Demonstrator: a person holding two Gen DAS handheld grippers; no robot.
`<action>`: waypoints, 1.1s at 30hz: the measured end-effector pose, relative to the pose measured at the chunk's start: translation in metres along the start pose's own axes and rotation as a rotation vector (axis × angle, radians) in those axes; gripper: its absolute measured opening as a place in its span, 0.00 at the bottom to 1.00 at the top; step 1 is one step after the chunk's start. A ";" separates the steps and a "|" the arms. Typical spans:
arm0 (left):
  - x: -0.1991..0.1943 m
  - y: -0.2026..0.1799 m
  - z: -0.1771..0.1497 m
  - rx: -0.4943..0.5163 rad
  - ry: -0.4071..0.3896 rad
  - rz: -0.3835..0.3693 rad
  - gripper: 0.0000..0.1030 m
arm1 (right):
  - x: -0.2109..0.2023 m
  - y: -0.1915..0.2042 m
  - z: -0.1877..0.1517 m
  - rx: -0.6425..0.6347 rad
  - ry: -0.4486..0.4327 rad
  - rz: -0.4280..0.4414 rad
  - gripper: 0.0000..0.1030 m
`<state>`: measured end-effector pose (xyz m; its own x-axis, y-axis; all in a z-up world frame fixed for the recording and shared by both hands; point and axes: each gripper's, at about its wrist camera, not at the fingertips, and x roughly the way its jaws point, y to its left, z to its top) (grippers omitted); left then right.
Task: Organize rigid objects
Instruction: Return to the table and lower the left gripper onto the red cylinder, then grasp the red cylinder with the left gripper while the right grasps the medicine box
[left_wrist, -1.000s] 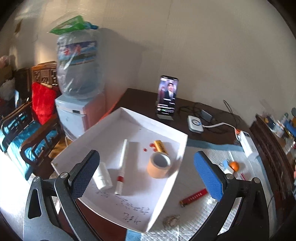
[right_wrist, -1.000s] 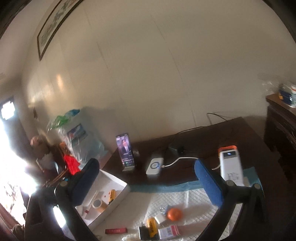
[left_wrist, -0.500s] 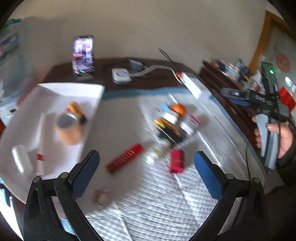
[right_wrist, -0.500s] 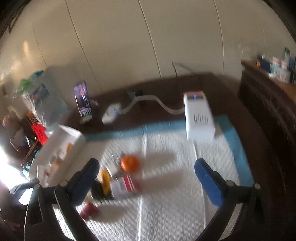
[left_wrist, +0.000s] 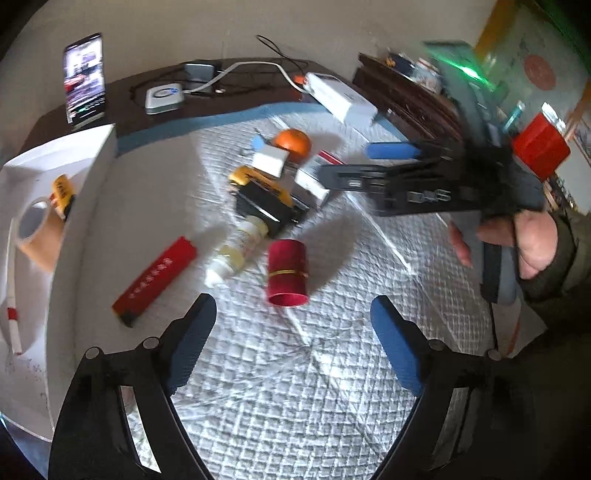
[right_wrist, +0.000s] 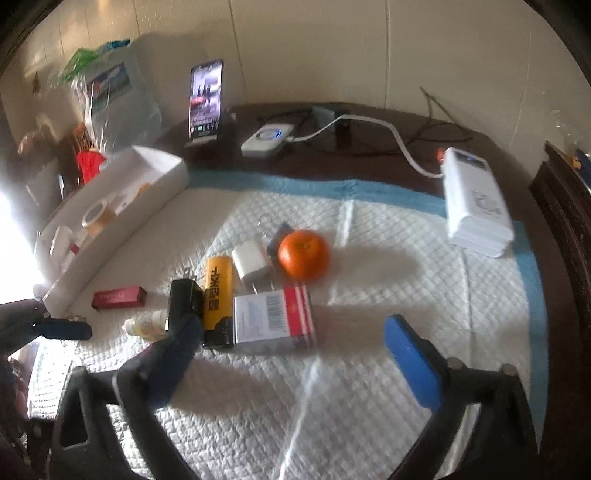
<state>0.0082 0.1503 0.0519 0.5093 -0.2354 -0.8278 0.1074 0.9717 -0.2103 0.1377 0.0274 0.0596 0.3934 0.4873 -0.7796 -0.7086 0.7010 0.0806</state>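
The red cup (left_wrist: 287, 272) lies on its side just ahead of our left gripper (left_wrist: 291, 338), the boxed clutter (right_wrist: 273, 319) ahead of our right gripper (right_wrist: 295, 345), both closing on nothing.

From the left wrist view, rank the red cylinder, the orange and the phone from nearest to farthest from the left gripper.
1. Red cylinder, just ahead of the left gripper on the mat.
2. Orange, mid-mat behind the clutter.
3. Phone, propped upright at the far left.

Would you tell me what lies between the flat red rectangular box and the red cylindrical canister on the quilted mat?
A small pale plastic bottle lies on its side between the red box and red canister, shown in the left wrist view.
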 end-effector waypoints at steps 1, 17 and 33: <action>0.003 -0.004 0.001 0.012 0.006 -0.001 0.78 | 0.005 0.000 0.000 -0.003 0.012 0.000 0.77; 0.032 -0.015 0.014 0.034 0.050 0.027 0.28 | 0.005 -0.019 -0.009 0.055 0.032 0.015 0.49; -0.002 -0.018 0.012 0.052 -0.058 0.045 0.27 | -0.037 -0.030 -0.002 0.114 -0.072 0.028 0.49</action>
<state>0.0155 0.1332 0.0636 0.5627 -0.1915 -0.8042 0.1263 0.9813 -0.1453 0.1433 -0.0121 0.0848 0.4187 0.5407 -0.7296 -0.6500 0.7395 0.1750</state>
